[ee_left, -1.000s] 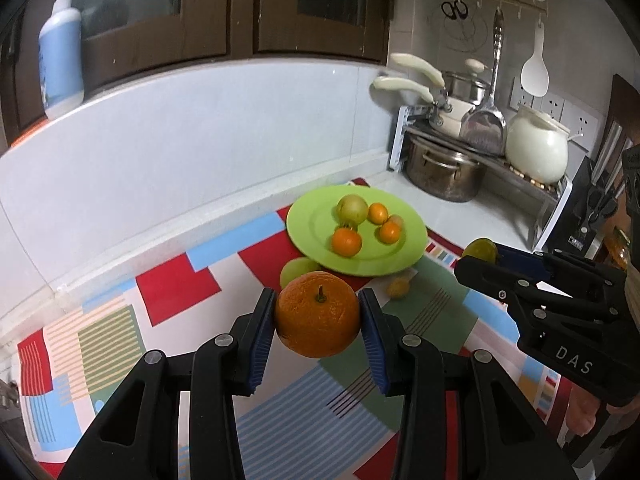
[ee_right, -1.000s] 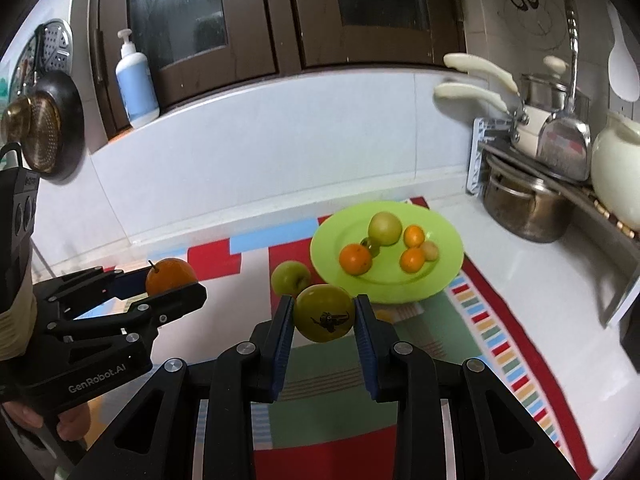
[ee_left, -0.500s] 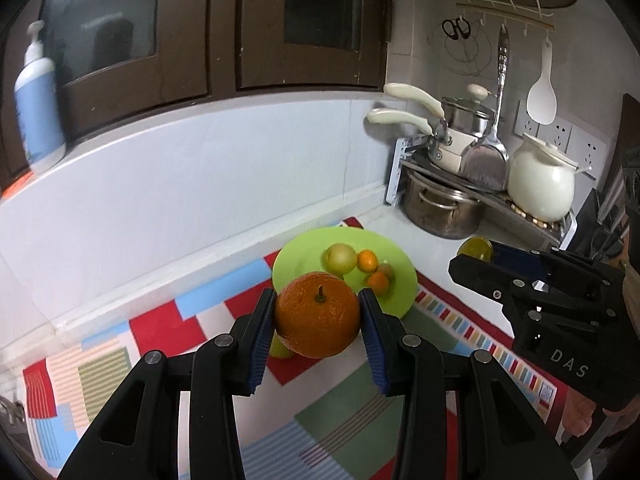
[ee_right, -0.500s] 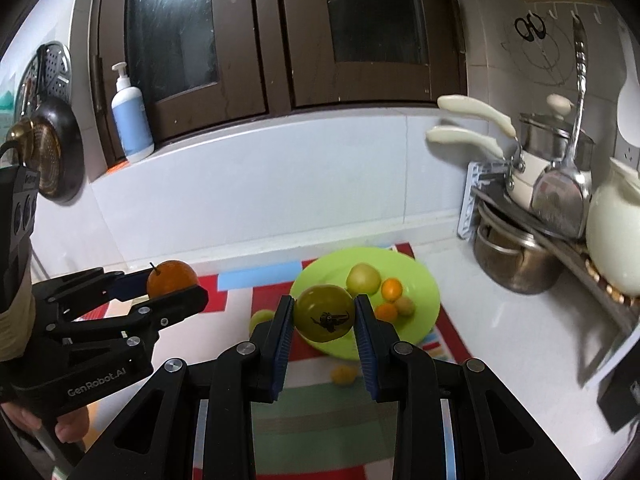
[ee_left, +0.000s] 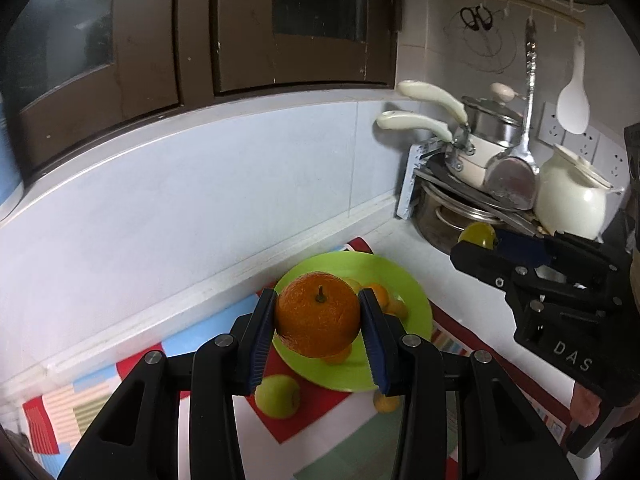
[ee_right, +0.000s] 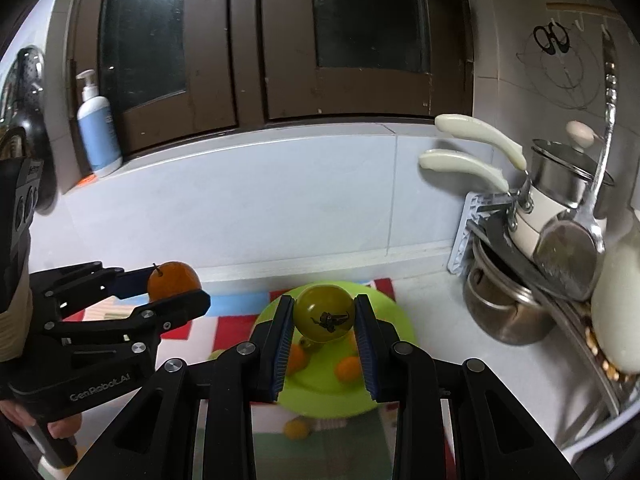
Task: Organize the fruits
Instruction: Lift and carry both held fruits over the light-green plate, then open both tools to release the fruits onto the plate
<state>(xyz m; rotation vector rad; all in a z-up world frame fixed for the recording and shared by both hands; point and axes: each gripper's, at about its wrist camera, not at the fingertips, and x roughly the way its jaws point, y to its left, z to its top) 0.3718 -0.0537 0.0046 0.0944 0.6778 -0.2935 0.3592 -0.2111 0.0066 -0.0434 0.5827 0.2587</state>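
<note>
The orange sits between the two blue pads of the left gripper, stem up, and the pads press on its sides, so it is clamped and lifted above the green plate. The green fruit, with a dark mark on its skin, is held the same way in the right gripper, which is closed tightly on it, also in the air over the plate. Each fruit is gripped across its widest part, probably so that it cannot roll out while it is carried.

On the plate lie some small orange fruits, partly hidden behind the held orange. A green apple and one small orange fruit lie on the colourful mat, just beside the plate's rim. I think the two held fruits go to the plate next, and the two on the mat remain. At the right, pots stand on a rack.
</note>
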